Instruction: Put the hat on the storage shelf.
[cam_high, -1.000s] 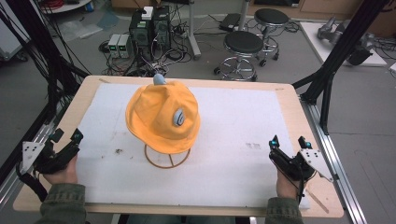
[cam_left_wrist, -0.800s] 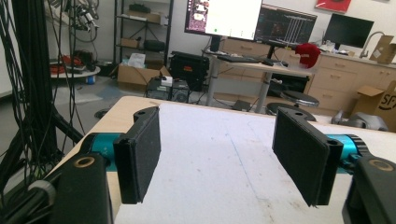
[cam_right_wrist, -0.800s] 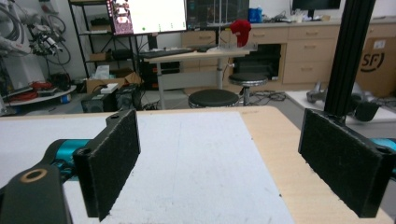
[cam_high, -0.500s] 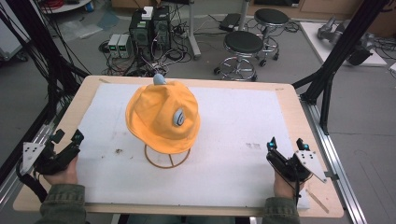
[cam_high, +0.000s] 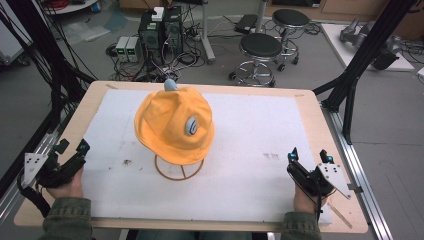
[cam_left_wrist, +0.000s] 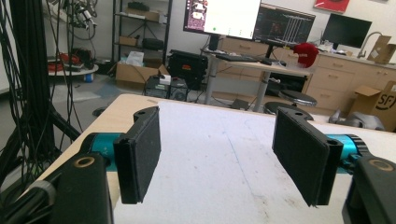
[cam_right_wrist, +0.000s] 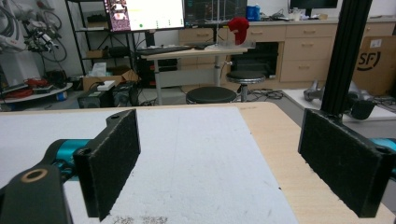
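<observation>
**High view: hat waits on its stand, both grippers wide and empty**

High view puts the orange hat (cam_high: 174, 127) on a wire stand (cam_high: 179, 170) a little left of the middle of the white mat (cam_high: 260, 130), toward the far edge of the table (cam_high: 320, 120). The left gripper (cam_high: 73, 149) sits at the near left corner, the right gripper (cam_high: 309, 156) at the near right; both are well apart from the hat.

Left gripper view shows its jaws spread wide with nothing but bare mat between them. Right gripper view shows the same: jaws far apart, holding nothing, mat and table edge beyond.

The hat looks like soft cloth, so it should be light and floppy, likely to sag and fold once it leaves the stand. A pinch on the brim (cam_high: 150, 142) at each side seems the safest hold, since the fabric there lies in a thin edge the flat pads can close over. The crown is rounded and would probably slip or dent. The stand is thin wire and may tip if the hat is dragged sideways rather than lifted.

No containers are on the table.
</observation>
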